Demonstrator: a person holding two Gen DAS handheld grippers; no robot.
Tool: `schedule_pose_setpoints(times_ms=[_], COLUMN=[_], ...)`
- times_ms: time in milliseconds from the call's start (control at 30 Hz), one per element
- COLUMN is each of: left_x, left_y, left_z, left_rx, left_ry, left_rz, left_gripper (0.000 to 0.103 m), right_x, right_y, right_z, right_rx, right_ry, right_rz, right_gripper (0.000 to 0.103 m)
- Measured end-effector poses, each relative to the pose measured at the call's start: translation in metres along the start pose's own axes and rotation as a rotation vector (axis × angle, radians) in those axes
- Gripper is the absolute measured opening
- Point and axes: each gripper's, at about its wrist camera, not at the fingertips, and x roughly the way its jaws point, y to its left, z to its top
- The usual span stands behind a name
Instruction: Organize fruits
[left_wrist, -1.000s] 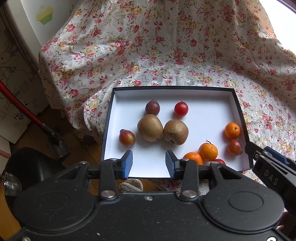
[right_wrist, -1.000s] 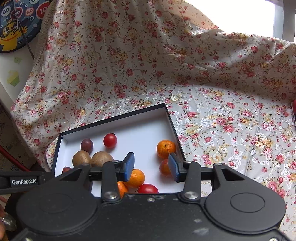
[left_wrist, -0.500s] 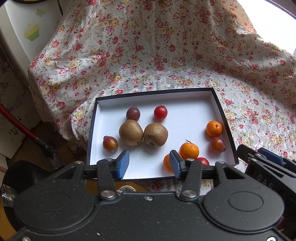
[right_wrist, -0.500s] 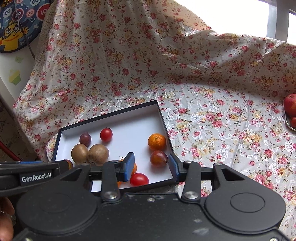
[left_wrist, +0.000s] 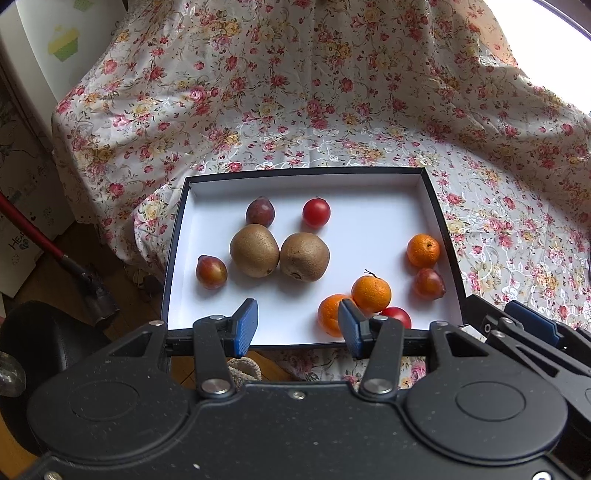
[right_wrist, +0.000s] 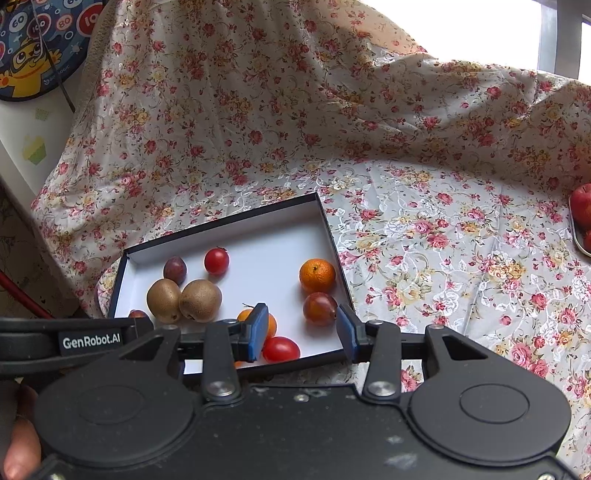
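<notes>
A black box with a white floor lies on the floral cloth and holds loose fruit. Two brown kiwis touch side by side at its middle. Plums, red tomatoes and mandarins are scattered around them. My left gripper hovers open over the box's near edge with nothing between its pads. My right gripper is open above the box's near right corner, over a tomato and a plum, touching neither. In the left wrist view the right gripper shows at the lower right.
The box's left end overhangs the draped cloth edge, with wooden floor and a red pole below. Red apples on a plate sit at the far right of the cloth. A dartboard hangs at the back left.
The left gripper's jaws have widened. The right wrist view has swung slightly right, bringing the red apples into sight. The fruit in the box has not moved.
</notes>
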Motion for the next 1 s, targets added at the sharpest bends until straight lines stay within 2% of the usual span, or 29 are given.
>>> schedule_pose_setpoints(times_ms=[267, 700, 833, 1000], left_x=[0.000, 0.004, 0.005, 0.002], left_y=[-0.003, 0.002, 0.000, -0.009], left_z=[-0.001, 0.000, 0.000, -0.002], left_rx=[0.020, -0.002, 0.003, 0.061], left_ry=[-0.006, 0.019, 0.017, -0.012], left_rz=[0.009, 0.015, 0.036, 0.078], left_gripper=[0.057, 0.057, 0.057, 0.057], right_x=[0.002, 0.010, 0.013, 0.011], right_y=[0.000, -0.001, 0.001, 0.003], right_z=[0.000, 0.001, 0.001, 0.002], right_rx=[-0.011, -0.005, -0.010, -0.026], right_ry=[0.013, 0.050, 0.056, 0.045], right_rz=[0.001, -0.013, -0.012, -0.002], right_gripper=[0.044, 0.044, 0.044, 0.044])
